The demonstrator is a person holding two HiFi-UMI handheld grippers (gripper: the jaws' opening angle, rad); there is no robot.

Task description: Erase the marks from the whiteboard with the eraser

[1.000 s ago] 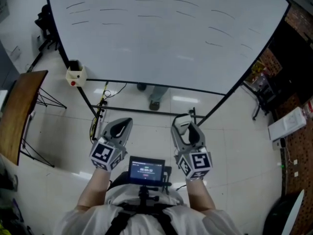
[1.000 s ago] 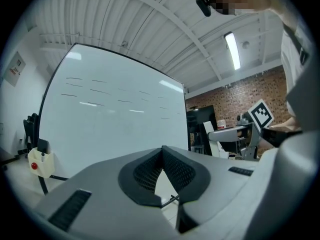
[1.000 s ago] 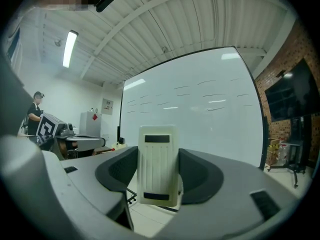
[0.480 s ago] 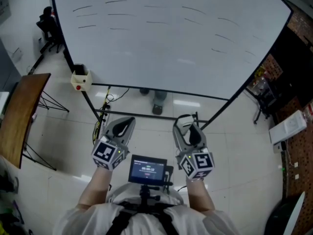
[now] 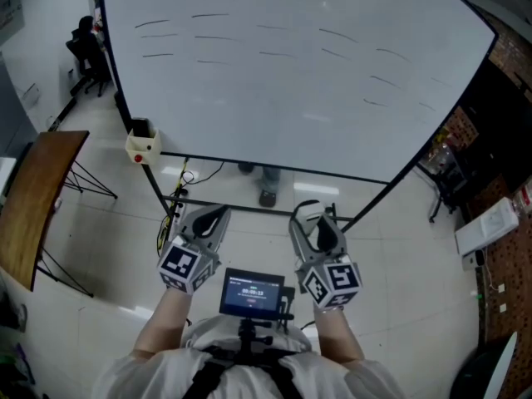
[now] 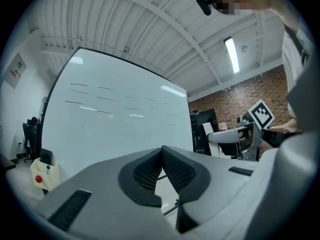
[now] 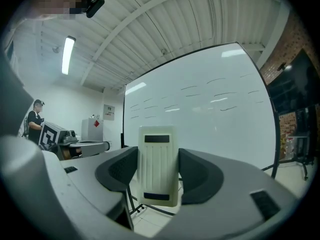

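Two grippers, held side by side low in the head view, well apart from the whiteboard (image 5: 291, 81).

- Left gripper (image 6: 162, 154): jaws pressed together, nothing between them.
- Right gripper (image 7: 158, 170): jaws clamped on the eraser (image 7: 158, 149). Cream body, dark band at top and at bottom, held upright with flat face toward the camera, off the board.
- Whiteboard: large, carried on a black stand (image 5: 249, 191). Short dark marks (image 5: 209, 15) in loose rows across the upper part, not yet wiped.
- Container: small cream box (image 5: 143, 145) with a red spot on its front, hung at the board's lower left corner. One black item (image 5: 141, 128) standing in it; kind not discernible.
- Between grippers and board: pale tiled floor (image 5: 399, 248), the stand's lower bars, a tangle of cables (image 5: 179, 181) by the left leg, and a person's shoes (image 5: 268, 196) showing under the board's lower edge.
- Near the grippers: small lit screen (image 5: 251, 291) at the chest.
- Left of the board: wooden table (image 5: 33, 198) on thin black legs.
- Right of the board: brick wall (image 6: 240, 89) and a white box (image 5: 490, 219) on the floor.
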